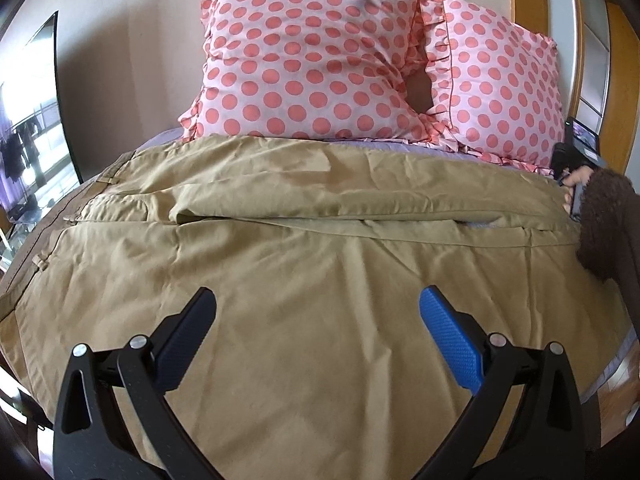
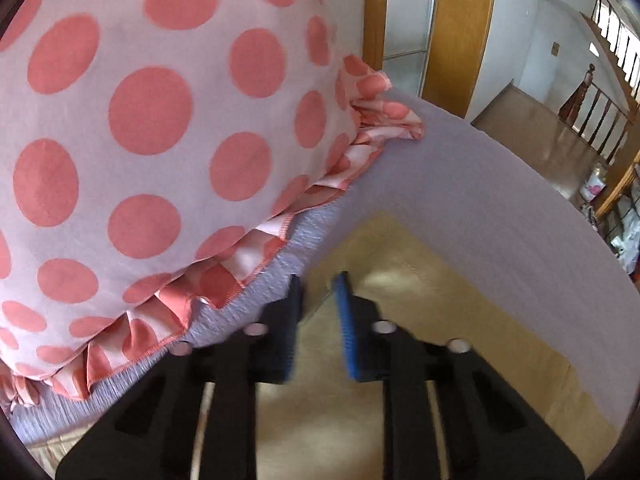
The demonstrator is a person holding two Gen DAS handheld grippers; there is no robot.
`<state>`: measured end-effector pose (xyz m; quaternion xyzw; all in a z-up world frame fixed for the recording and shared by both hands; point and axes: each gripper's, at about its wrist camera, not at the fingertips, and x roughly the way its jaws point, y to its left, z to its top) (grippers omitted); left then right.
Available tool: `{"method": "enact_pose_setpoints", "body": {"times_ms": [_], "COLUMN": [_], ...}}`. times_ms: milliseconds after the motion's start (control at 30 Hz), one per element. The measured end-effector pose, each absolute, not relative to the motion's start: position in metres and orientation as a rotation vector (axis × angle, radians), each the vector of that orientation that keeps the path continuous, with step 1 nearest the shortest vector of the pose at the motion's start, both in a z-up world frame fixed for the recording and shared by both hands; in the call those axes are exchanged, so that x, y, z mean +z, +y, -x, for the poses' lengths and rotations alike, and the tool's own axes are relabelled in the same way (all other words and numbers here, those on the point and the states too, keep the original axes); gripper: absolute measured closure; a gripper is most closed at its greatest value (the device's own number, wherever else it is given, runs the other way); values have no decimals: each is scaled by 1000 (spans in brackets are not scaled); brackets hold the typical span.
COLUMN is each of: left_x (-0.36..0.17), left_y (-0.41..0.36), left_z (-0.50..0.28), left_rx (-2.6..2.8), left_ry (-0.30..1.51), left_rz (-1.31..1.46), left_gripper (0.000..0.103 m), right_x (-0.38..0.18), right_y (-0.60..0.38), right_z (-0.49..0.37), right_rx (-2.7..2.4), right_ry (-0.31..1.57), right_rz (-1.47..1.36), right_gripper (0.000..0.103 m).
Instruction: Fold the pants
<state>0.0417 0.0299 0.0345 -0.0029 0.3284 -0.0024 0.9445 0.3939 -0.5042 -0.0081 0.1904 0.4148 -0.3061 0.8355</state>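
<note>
Tan pants (image 1: 304, 248) lie spread flat across the bed, waistband at the left, legs running right. My left gripper (image 1: 318, 304) hovers over the near leg with its jaws wide open and empty. In the right wrist view, my right gripper (image 2: 318, 284) is at the far leg's hem corner (image 2: 400, 264), its jaws narrowly apart with a small gap; no cloth shows between them. The hand holding the right gripper (image 1: 576, 184) shows at the right edge of the left wrist view, by the leg ends.
Two pink polka-dot pillows (image 1: 320, 56) (image 2: 140, 140) lean on the wall at the head of the bed. A lilac sheet (image 2: 500, 200) covers the mattress. A wooden door frame (image 2: 456, 28) and floor lie beyond the bed's right edge.
</note>
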Motion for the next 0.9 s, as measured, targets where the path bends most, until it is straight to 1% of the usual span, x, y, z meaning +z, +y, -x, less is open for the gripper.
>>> {"method": "enact_pose_setpoints", "body": {"times_ms": [133, 233, 333, 367, 400, 433, 500, 600, 633, 667, 700, 767, 900], "left_x": [41, 49, 58, 62, 66, 70, 78, 85, 85, 85, 84, 81, 77], "left_y": [43, 63, 77, 82, 86, 89, 100, 121, 126, 131, 136, 149, 166], "left_z": [-32, -22, -19, -20, -21, -21, -25, -35, -40, -43, -46, -51, -66], "left_rx": [28, 54, 42, 31, 16, -2, -70, -156, -149, -141, -129, -98, -38], "left_ry": [644, 591, 558, 551, 542, 532, 504, 474, 485, 495, 506, 530, 586], "left_rz": [33, 86, 114, 117, 124, 136, 193, 308, 332, 347, 360, 403, 439], "left_gripper": [2, 2, 2, 2, 2, 2, 2, 2, 2, 2, 2, 2, 2], "right_x": [-3, 17, 25, 27, 14, 20, 3, -10, -11, -13, -17, -20, -35], "right_y": [-537, -548, -548, -542, -546, -529, -523, -513, -509, -512, -514, -513, -511], "right_z": [-351, -288, -196, -169, -133, -114, -87, -74, -63, -63, -68, -60, -65], "right_rx": [-493, -341, -221, -208, -202, -205, -216, -210, -209, -210, -211, -208, -247], "right_ry": [734, 594, 481, 471, 469, 476, 511, 575, 587, 599, 622, 637, 678], "right_rz": [-625, -727, -782, -787, -796, -804, -850, -900, -910, -927, -956, -980, -1010], "right_gripper": [98, 98, 98, 99, 98, 98, 98, 97, 94, 83, 68, 54, 56]}}
